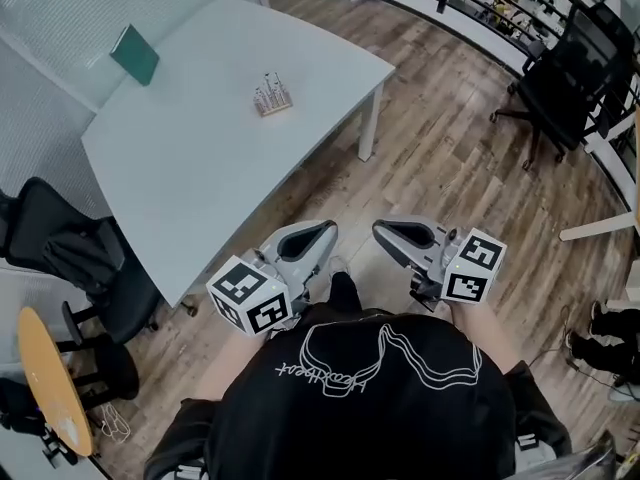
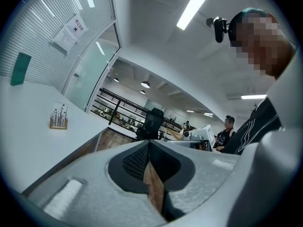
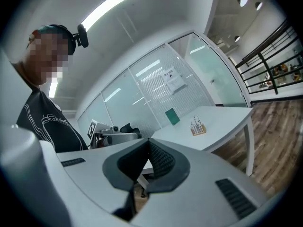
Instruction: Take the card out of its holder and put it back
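Green pad (image 1: 134,54) lies at the table's (image 1: 180,168) far left. The holder (image 1: 272,96) stands near the table's middle, with small white cards upright in it. Left tool (image 1: 318,230) and right tool (image 1: 392,230) are off the table's near edge, each clenched on nothing. With the cards seated, the task looks either unstarted or complete; the pictures cannot settle which.

Card holder (image 1: 272,98) on the table (image 1: 200,163), office chair (image 1: 90,258) at the table's left
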The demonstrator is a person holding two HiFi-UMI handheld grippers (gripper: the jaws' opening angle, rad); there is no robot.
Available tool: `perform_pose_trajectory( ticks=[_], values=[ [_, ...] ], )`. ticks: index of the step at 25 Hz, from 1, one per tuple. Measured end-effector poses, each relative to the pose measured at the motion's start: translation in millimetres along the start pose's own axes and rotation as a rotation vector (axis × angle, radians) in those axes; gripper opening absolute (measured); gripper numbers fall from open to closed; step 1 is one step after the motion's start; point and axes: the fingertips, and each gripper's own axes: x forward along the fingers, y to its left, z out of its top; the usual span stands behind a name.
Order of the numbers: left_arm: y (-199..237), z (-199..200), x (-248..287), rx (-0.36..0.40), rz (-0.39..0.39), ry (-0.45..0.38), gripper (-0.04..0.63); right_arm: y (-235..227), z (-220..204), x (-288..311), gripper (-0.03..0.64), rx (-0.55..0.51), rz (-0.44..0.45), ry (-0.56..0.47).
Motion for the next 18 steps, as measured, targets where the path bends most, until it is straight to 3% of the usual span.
perform_pose_trajectory(
  ticks=[8, 18],
  values=[
    [105, 32, 37, -0.060, 0.011, -0.007, 0.014, -78, 33, 80, 0.009, 0.038, 0.028, 0.055],
    [175, 81, 27, -0.068, 0.094, -0.063, 0.014, -113, 86, 143, 0.009, -0.015, 0.073, 0.047]
  ],
)
